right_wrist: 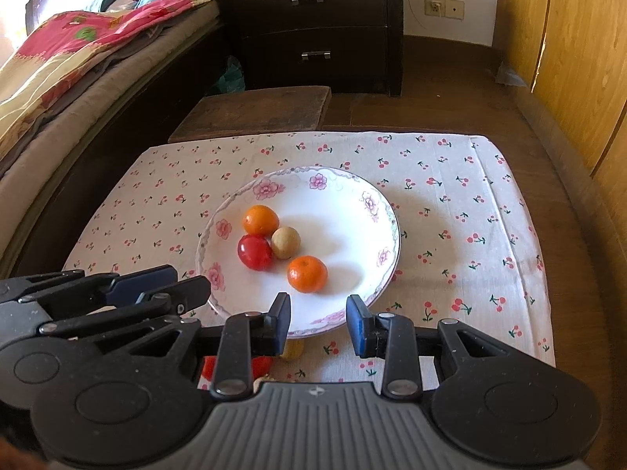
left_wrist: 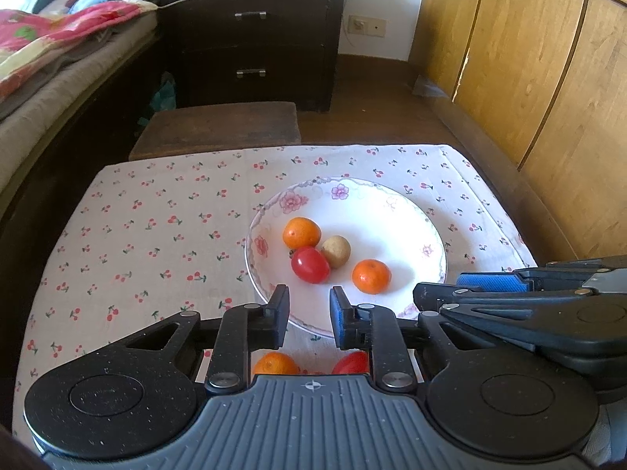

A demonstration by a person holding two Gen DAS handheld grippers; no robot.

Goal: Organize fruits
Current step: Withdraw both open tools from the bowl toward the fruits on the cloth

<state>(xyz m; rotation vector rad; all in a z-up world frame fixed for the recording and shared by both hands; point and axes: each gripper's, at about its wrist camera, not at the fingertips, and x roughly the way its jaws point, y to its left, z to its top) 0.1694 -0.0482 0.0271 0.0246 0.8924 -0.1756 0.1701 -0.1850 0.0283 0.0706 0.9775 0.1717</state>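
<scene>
Where both tools hang above the near edge of the table, the legend reads as follows.

Plate: a white flowered plate [right_wrist: 376, 211] sits mid-table on the cherry-print cloth [right_wrist: 470, 203].
Fruit on the plate: two oranges, the far orange [right_wrist: 260, 220] and the near orange [right_wrist: 307, 274], a tomato [right_wrist: 254, 252] and a small tan fruit [right_wrist: 286, 242]; the far orange, tomato and tan fruit touch in a cluster, the near orange lies just apart.
Fruit off the plate: in the left wrist view a loose orange [left_wrist: 274, 364] and a loose red fruit [left_wrist: 352, 362] show on the cloth under the tool, near side of the plate; the right wrist view shows a red fruit [right_wrist: 260, 366] and a yellowish one [right_wrist: 293, 348] there, mostly hidden.
Left tool [left_wrist: 309, 313]: clenched to its narrow gap, nothing between the pads.
Right tool [right_wrist: 319, 321]: drawn nearly closed, also empty.
Key relation: the loose fruit lies below and behind both sets of fingertips, toward the person; the plate lies ahead of them.
Nearer tool: the orange sits under the left tool; the yellowish fruit under the right.
Long axis: the fruit is roundish, so approach angle likely matters little.
Judged next need: pull back and descend, with the tool opened first.
</scene>
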